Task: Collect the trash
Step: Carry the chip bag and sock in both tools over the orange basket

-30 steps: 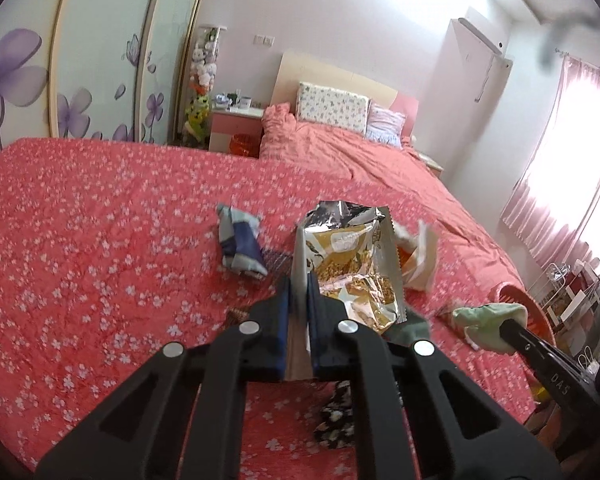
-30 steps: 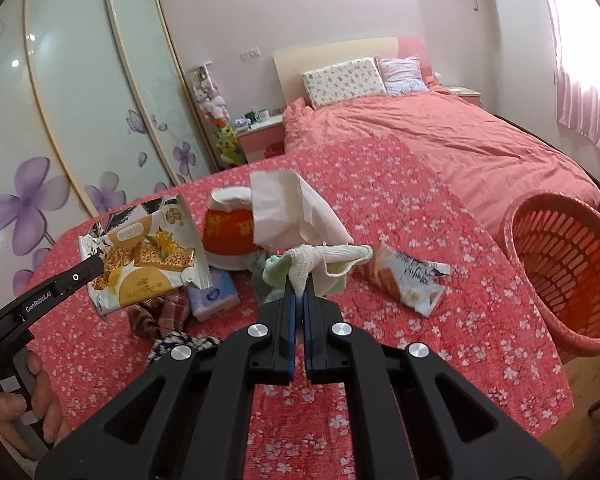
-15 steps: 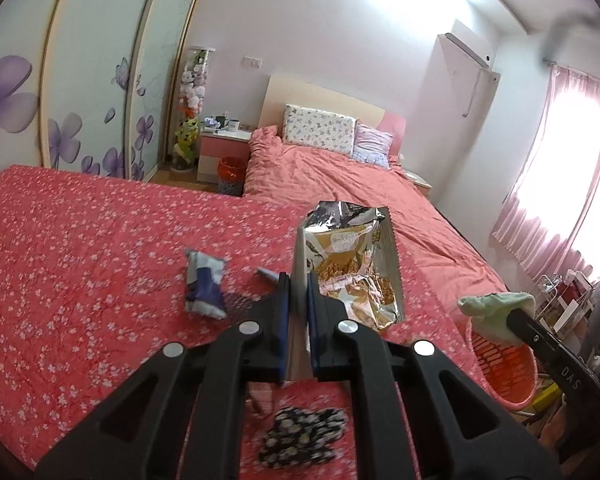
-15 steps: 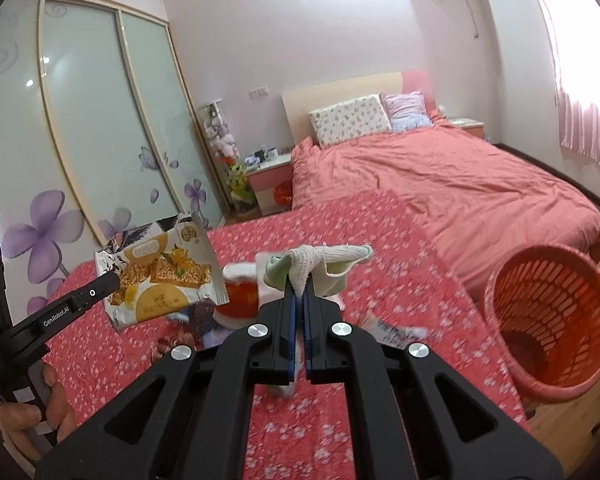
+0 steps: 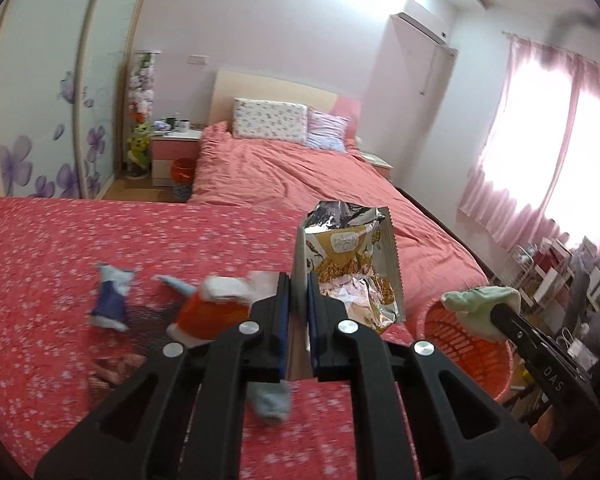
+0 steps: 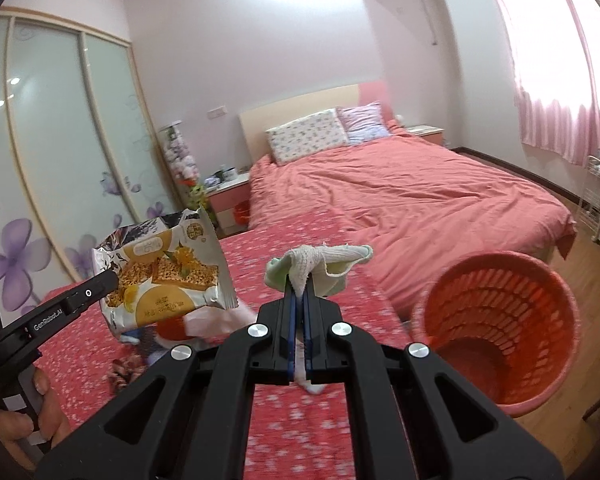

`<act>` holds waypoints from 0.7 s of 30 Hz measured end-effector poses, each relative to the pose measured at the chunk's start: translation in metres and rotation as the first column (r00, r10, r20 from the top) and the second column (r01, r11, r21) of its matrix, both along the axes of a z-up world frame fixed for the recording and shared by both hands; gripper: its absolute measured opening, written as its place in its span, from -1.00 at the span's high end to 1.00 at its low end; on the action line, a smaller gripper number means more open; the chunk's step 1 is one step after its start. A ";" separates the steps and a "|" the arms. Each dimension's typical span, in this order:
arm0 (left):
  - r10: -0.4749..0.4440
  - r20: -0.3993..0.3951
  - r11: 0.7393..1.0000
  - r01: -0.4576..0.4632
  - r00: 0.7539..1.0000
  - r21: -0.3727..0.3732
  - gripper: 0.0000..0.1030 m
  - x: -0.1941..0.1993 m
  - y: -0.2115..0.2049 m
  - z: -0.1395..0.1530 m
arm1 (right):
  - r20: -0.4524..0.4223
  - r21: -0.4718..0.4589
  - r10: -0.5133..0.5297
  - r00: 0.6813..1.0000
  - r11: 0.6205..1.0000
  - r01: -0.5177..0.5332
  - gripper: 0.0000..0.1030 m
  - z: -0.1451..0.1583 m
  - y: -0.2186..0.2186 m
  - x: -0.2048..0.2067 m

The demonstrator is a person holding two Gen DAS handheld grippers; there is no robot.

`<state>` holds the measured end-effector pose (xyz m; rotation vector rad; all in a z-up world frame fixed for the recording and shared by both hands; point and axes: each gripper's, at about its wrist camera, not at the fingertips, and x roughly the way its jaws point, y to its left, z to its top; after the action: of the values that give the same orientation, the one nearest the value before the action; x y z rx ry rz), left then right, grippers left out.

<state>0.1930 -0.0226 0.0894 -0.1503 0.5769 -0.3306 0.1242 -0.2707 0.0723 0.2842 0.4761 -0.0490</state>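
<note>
in the right wrist view the black side of the left gripper [image 6: 100, 286] carries white lettering that reads "genrobot.ai". in the left wrist view the black body of the right gripper [image 5: 496, 312] shows the white letters "das". the snack bag [image 6: 168, 276] held in the left gripper has printed characters on its front, too small and blurred to read.

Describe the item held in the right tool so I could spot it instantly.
Beside the flower-print red bedspread, left of the round orange plastic basket, the right tool pinches a crumpled pale-green and white cloth. Soft fabric, unlike the shiny foil snack bag.
</note>
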 end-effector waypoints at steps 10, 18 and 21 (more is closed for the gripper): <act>-0.140 -0.033 0.990 0.141 0.990 0.025 0.82 0.006 -0.090 -0.016 | -0.021 0.031 -0.138 0.990 0.990 0.139 0.94 -0.016 -0.073 -0.015; -0.218 -0.068 0.975 0.220 0.974 0.025 0.82 0.008 -0.148 -0.032 | -0.034 0.059 -0.225 0.974 0.972 0.227 0.94 -0.028 -0.121 -0.023; -0.244 -0.084 0.969 0.247 0.966 0.025 0.82 0.010 -0.167 -0.040 | -0.042 0.064 -0.247 0.968 0.966 0.249 0.94 -0.034 -0.133 -0.022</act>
<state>0.2028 -0.1893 0.0494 -0.0580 0.6830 -0.5566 0.1019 -0.4033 0.0387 0.4107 0.4741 -0.2826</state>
